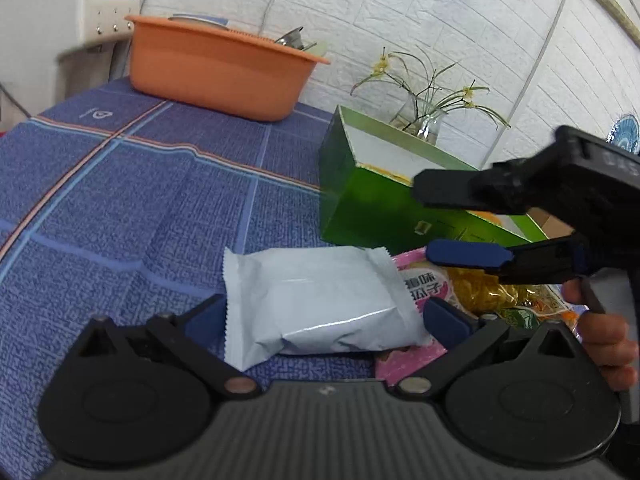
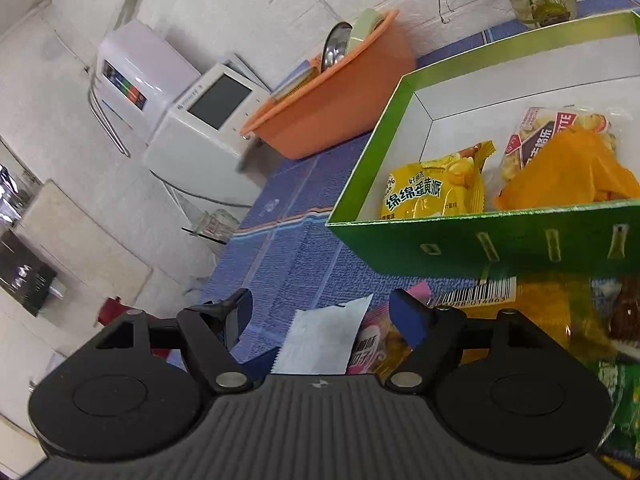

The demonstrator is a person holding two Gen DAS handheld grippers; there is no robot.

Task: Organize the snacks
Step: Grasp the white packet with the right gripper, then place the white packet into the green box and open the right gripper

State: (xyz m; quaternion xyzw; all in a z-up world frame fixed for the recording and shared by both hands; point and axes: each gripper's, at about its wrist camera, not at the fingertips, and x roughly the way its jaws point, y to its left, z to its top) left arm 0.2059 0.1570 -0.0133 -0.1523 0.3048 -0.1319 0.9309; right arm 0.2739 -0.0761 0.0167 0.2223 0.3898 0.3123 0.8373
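Observation:
A pale white snack packet point(image 1: 320, 304) lies on the blue tablecloth between the wide-apart fingers of my left gripper point(image 1: 326, 318), which is open around it. A pink packet point(image 1: 416, 280) and a yellow one point(image 1: 488, 292) lie just right of it. My right gripper point(image 1: 444, 224) hangs open above them, in front of the green box point(image 1: 360, 204), with a hand point(image 1: 600, 332) on its handle. In the right wrist view the right gripper point(image 2: 322, 312) is open over the white packet's corner point(image 2: 328, 336). The green box point(image 2: 480, 240) holds a yellow pie packet point(image 2: 432, 192) and an orange packet point(image 2: 568, 172).
An orange basin point(image 1: 216, 76) with dishes stands at the back of the table, and a glass vase point(image 1: 428, 120) with flowers stands behind the box. Several loose packets point(image 2: 540, 300) lie in front of the box. A white appliance point(image 2: 208, 120) stands past the table's far end.

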